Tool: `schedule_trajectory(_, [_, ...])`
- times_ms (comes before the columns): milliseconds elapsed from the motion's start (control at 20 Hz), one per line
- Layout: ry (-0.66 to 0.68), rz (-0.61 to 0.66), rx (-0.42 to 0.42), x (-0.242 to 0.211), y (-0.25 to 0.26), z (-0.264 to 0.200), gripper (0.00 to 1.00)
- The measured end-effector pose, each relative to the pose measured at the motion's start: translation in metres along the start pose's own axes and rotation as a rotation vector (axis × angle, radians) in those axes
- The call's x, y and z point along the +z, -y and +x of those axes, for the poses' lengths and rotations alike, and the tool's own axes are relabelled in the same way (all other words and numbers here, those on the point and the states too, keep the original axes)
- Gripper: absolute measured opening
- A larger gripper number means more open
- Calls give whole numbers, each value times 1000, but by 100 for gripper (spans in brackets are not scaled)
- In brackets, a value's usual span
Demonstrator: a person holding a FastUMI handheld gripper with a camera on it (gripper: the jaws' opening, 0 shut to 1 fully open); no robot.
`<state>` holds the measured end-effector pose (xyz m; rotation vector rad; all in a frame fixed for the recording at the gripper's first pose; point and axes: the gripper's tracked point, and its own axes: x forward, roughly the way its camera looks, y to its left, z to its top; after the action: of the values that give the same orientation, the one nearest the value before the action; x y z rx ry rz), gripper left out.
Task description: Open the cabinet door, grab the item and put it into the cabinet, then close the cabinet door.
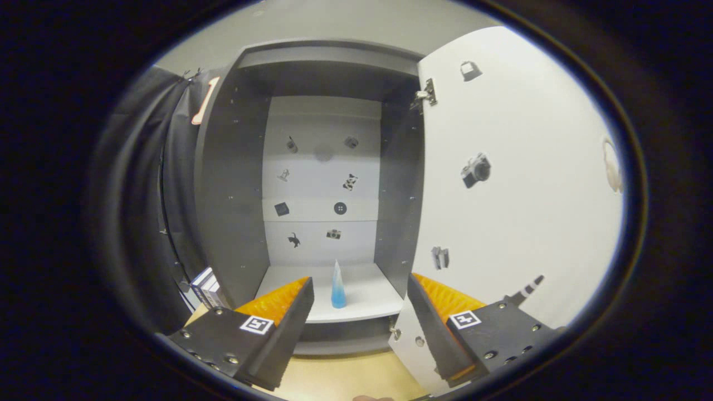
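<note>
Blue cone-shaped item (pixel 338 287) stands upright on the cabinet shelf (pixel 367 298), the wide-open, empty tool (pixel 359 312) before it; next, swing the open door (pixel 512 178) shut gently, avoiding its hinge.

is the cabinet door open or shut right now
Open. The door is swung out to the right on its hinge, baring the shelf where a blue cone stands upright. The gripper has its jaws apart, holding nothing.

My hand-held gripper (pixel 359 312): blocky bodies, ribbed inner finger (pixel 278 303) faces, small screws, one square coded tag (pixel 257 324) atop each body.
</note>
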<state>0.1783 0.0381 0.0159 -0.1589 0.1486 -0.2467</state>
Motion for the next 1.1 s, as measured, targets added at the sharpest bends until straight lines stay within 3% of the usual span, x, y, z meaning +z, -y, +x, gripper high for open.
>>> schedule_trajectory(250, [50,36,-95,11,31,-68,99])
schedule_trajectory(650, [110,27,-363,6,118,-173,99])
schedule_trajectory(900, [108,41,-544,-6,186,-214,99])
schedule_trajectory(1100, [116,49,-642,-8,226,-231,99])
